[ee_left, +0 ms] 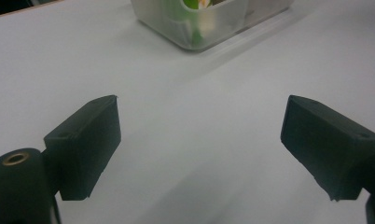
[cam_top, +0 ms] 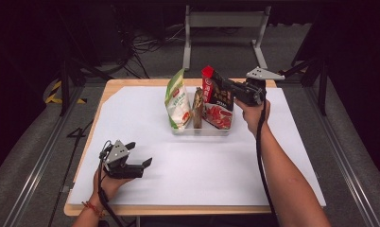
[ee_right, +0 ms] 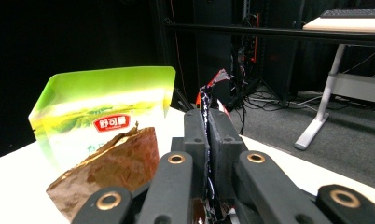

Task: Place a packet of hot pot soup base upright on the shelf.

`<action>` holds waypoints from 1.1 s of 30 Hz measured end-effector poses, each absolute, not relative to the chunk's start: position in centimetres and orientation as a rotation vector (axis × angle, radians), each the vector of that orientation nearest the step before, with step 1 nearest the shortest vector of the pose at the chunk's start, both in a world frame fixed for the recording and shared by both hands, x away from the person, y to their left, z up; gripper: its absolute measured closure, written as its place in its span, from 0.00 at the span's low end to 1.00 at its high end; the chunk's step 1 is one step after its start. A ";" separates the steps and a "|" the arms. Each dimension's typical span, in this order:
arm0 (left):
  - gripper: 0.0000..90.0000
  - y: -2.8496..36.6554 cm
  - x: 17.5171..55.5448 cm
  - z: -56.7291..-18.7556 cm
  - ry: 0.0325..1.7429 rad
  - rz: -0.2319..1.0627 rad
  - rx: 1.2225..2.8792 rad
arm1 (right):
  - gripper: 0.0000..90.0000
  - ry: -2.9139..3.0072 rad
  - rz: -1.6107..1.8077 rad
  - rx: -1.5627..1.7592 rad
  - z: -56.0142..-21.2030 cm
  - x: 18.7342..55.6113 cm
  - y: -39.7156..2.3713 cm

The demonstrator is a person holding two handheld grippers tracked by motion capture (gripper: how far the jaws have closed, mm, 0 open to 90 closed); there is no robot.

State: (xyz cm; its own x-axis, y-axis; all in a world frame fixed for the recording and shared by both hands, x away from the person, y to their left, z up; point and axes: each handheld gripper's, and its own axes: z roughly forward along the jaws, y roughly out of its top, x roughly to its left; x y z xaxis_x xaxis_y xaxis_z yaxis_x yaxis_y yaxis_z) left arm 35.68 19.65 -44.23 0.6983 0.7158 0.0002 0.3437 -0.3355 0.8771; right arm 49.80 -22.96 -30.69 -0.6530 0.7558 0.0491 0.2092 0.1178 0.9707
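Your right gripper (cam_top: 224, 88) is up near the far edge of the table (cam_top: 282, 189), right of middle, jaws clamped on the upper edge of the red-and-black packet (cam_top: 216, 99). In the right gripper view the jaws are pressed together with the thin packet edge (ee_right: 208, 100) sticking up between them. That packet stands upright in the right end of the clear tray (cam_top: 203, 131), which sits on the white sheet (cam_top: 178, 175) toward the far edge, about mid-width. Also in the tray: green-and-white pouch (cam_top: 177, 100) standing at the left end, brown packet (cam_top: 197, 108) upright in the middle, just beside the red-and-black one. In the right gripper view the green pouch (ee_right: 101, 116) is behind the crumpled brown packet (ee_right: 108, 170), both left of your jaws.

Your left gripper (cam_top: 140, 154) is near the near-left corner of the table, held low over the white sheet, well apart from the tray, jaws spread wide with nothing between them. The left gripper view shows both pads far apart over bare sheet (ee_left: 190, 140), with the tray corner (ee_left: 195, 28) up ahead and a bit of green visible through its wall
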 end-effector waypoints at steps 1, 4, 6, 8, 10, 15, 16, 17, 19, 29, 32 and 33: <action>0.14 19.6 35.7 -44.2 0.818 0.489 1.946 | 0.96 1.940 1.557 0.932 -30.7 49.7 -23.0; 0.14 19.6 35.7 -44.3 0.825 0.486 1.948 | 0.96 1.940 1.558 0.934 -30.9 49.6 -23.2; 0.14 19.7 35.8 -44.3 0.829 0.489 1.942 | 0.96 1.942 1.551 0.937 -31.0 49.4 -23.5; 0.14 19.7 35.8 -44.2 0.838 0.489 1.942 | 0.96 1.944 1.539 0.936 -31.1 49.2 -23.7; 0.13 19.7 35.8 -44.2 0.840 0.501 1.942 | 0.96 1.945 1.527 0.934 -31.1 49.0 -23.9; 0.13 19.9 35.8 -44.1 0.853 0.516 1.939 | 0.95 1.959 1.519 0.938 -31.3 48.5 -24.3; 0.13 19.9 35.8 -44.2 0.853 0.515 1.940 | 0.95 1.960 1.524 0.939 -31.3 48.5 -24.4; 0.13 19.9 35.8 -44.1 0.853 0.518 1.944 | 0.95 1.966 1.517 0.939 -31.4 48.4 -24.5; 0.13 19.8 35.8 -44.1 0.851 0.518 1.942 | 0.94 1.968 1.503 0.935 -31.4 48.2 -24.7; 0.13 19.6 35.8 -44.3 0.846 0.513 1.958 | 0.92 1.998 1.456 0.902 -31.2 47.7 -24.8; 0.13 19.5 35.8 -44.3 0.844 0.517 1.959 | 0.92 2.001 1.445 0.902 -31.1 47.6 -24.7; 0.13 19.5 35.8 -44.3 0.844 0.515 1.958 | 0.89 2.005 1.440 0.909 -31.1 47.6 -24.8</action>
